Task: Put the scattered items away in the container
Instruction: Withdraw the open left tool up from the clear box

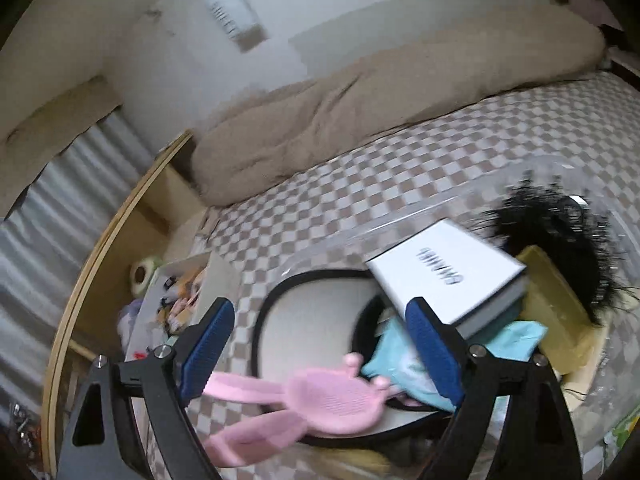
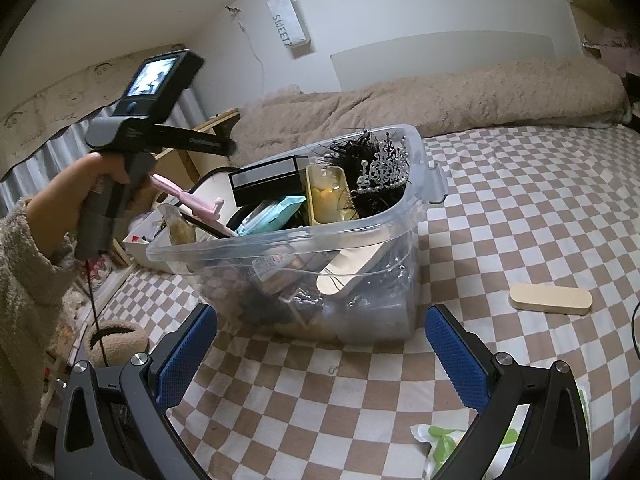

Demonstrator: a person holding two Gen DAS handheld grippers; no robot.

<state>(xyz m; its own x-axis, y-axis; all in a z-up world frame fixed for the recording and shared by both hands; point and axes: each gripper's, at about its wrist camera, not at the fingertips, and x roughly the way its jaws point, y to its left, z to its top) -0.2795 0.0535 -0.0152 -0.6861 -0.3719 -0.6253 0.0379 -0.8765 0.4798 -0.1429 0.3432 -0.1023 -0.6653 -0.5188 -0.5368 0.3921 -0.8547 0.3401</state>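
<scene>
While the left gripper point(image 1: 320, 344) is hanging over the bin, step: dropping off; jaws standing wide, pads gripping nothing; pink rabbit-shaped plastic comb point(image 1: 320, 400) lying between them, lower middle of the left wrist view, on the heap
Container: clear plastic storage bin point(image 2: 416, 184) sitting mid-frame on the brown-and-white checked bedspread point(image 2: 520, 216), piled high; white lettered box point(image 1: 444, 268) leaning on top
Right gripper point(image 2: 320, 352): jaws gaping, holding nothing, facing the bin
Remaining: cream oblong flat case point(image 2: 550, 299) lying at right, apart from the bin
Next move: likely calling for the right gripper reaching toward that case; closing on its long sides
</scene>
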